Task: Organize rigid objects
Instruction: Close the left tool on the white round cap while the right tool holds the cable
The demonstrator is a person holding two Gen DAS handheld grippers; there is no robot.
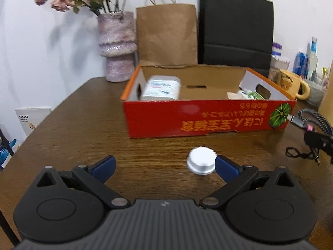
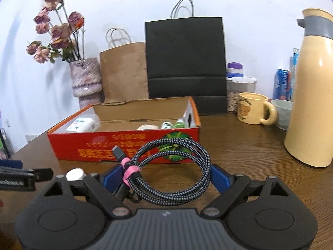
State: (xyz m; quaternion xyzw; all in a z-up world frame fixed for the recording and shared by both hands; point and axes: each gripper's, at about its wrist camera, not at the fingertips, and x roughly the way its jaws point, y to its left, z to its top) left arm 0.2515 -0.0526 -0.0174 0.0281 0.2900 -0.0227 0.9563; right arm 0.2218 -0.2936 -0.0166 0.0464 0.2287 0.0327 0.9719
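Even, bright indoor light falls from above and in front. The vase (image 1: 117, 45) casts soft shadows on the white wall (image 1: 41, 52). Fisheye distortion bows the edges, with dark vignetted corners. Motion blur softens both views, notably the white cap (image 1: 201, 160). No harsh glare.

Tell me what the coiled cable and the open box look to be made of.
Coiled cable: braided fabric sleeve, matte, shown by the black and grey woven pattern; a pink tie binds it. Open box: cardboard, judging by the plain brown inside and folded flaps; outside printed red with a slight sheen.
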